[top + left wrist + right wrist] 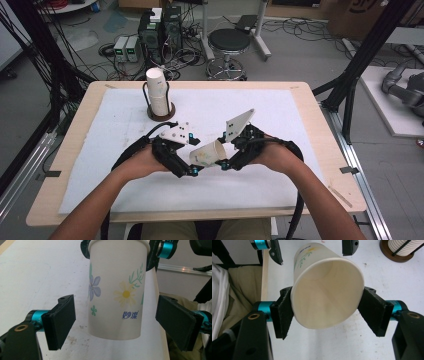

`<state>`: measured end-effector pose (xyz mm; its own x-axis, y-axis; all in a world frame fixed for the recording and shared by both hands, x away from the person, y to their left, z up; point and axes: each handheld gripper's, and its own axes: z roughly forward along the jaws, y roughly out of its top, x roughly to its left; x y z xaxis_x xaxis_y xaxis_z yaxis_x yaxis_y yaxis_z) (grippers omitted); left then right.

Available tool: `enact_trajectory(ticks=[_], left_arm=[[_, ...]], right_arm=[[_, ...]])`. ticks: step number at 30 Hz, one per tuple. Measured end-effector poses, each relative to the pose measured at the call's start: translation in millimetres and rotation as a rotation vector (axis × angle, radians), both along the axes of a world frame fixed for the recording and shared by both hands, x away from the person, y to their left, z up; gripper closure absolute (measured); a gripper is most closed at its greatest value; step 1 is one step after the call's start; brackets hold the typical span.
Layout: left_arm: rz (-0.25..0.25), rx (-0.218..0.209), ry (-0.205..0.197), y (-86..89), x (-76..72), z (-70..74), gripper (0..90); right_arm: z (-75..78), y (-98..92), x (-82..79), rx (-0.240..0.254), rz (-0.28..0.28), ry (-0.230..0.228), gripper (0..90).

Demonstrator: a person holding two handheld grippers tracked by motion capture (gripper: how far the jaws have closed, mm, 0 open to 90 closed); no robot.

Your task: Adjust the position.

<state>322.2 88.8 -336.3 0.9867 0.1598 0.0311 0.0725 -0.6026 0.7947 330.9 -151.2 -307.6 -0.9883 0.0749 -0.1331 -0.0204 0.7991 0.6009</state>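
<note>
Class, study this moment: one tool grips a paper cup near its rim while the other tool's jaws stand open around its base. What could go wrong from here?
1. The right tool presses the paper cup at its rim, which looks squeezed oval; more pressure might crease it.
2. The left tool has not yet closed on the cup; if the right lets go first, the cup may drop onto the white mat.

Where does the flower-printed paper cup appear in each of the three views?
High view: the paper cup lies tilted between the two hand-held grippers, low centre.
Left gripper view: paper cup at centre, base toward the camera, between open jaws.
Right gripper view: paper cup at centre, mouth toward the camera, rim clamped.
Shared landmark: the white table cover.
</note>
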Motion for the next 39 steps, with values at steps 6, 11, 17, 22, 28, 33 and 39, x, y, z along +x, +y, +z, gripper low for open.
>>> enact_trajectory(ticks=[6, 11, 17, 22, 28, 33, 39], left_arm=[[-0.011, 0.026, -0.009, -5.1, -0.1, -1.2, 17.2], [-0.027, 0.053, -0.009, -9.0, 0.9, -2.9, 19.0], [-0.033, 0.064, -0.002, -11.7, 1.2, -4.8, 19.5], [-0.043, 0.081, 0.006, -14.5, 1.7, -6.3, 20.9], [-0.057, 0.113, 0.023, -19.6, 3.8, -8.8, 26.5], [-0.061, 0.133, 0.042, -22.5, 5.4, -11.3, 31.0], [-0.078, 0.154, 0.045, -24.4, 7.1, -13.1, 34.6]], right_arm=[[0.1, 6.4, -0.3, -0.037, 0.005, 0.010, 31.3], [-1.9, 12.1, -1.6, -0.081, 0.011, 0.010, 31.3], [-1.6, 14.8, -1.3, -0.092, 0.021, 0.008, 31.2], [-2.0, 17.6, -2.2, -0.105, 0.030, 0.015, 31.2], [-4.0, 20.3, -3.4, -0.124, 0.033, 0.026, 31.3], [-4.3, 22.3, -3.5, -0.137, 0.037, 0.025, 31.2], [-5.8, 23.8, -3.5, -0.150, 0.033, 0.023, 31.3]])
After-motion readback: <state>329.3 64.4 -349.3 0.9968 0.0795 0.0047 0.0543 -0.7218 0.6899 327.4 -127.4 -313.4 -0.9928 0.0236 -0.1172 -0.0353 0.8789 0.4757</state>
